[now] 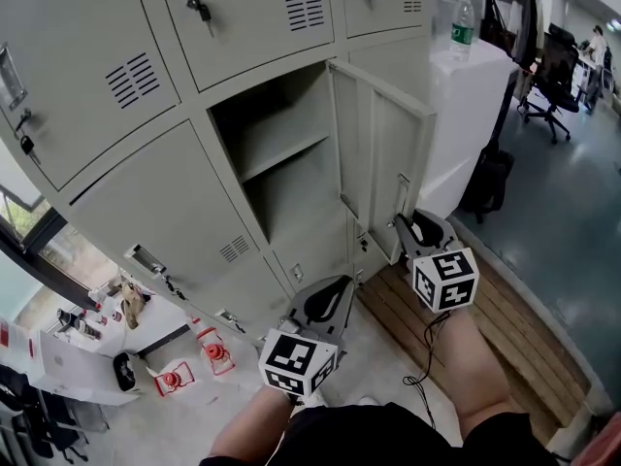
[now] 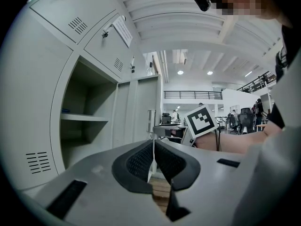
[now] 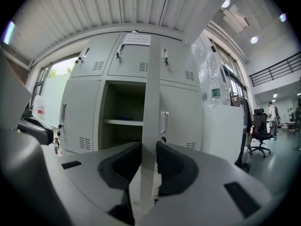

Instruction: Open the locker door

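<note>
at the free edge of locker door (image 3: 151,93): upright, edge-on ahead, pinched in your right gripper (image 3: 148,149); left gripper (image 2: 154,149) pressed together, empty.

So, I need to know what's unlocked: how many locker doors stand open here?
1: the middle locker door, swung out toward the right gripper, which grips its edge. All other doors in view are shut; more may lie outside the frame.

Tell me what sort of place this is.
Probably an open-plan office or workshop: a bank of grey lockers, office chairs, and a mezzanine railing in the background.
</note>
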The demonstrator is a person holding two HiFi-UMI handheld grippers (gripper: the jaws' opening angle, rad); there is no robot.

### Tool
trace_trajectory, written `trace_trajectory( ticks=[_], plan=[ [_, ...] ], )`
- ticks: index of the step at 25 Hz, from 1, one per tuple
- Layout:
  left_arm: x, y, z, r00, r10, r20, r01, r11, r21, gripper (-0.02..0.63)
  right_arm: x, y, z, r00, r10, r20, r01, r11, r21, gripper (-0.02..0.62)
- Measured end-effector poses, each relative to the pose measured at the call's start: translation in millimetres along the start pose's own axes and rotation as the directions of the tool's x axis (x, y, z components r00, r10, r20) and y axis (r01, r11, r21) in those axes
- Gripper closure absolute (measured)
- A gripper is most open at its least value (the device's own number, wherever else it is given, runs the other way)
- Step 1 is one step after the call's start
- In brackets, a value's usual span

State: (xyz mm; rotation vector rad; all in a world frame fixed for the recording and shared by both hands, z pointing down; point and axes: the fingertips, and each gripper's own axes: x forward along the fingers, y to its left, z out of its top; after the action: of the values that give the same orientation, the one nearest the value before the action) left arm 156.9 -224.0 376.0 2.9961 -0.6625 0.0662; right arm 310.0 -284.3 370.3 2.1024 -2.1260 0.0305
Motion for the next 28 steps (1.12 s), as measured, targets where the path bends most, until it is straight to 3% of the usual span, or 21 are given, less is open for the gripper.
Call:
trace_trajectory(
  ticks=[12,21,28],
  plan=[
    [13,-9,2,1.000,0.023,-0.010,-0.023,0.999,0.023,0.583,3,-43,-3,0.998,-0.063,-0.007,0.063,0.998,0.027,0.454],
    [8,-15,4,0.996,0.092,-0.006,-0.092,0.996,0.018,0.583,-1,-43,-2,1.000,-0.017,0.004,0.017,1.000,0.023,0.451],
    [-17,-26,-2,0.981,0.192,-0.005,-0.192,0.981,0.003,0.583,-23,-31,0,0.998,0.054,0.038,-0.055,0.998,0.031,0.457]
  ],
)
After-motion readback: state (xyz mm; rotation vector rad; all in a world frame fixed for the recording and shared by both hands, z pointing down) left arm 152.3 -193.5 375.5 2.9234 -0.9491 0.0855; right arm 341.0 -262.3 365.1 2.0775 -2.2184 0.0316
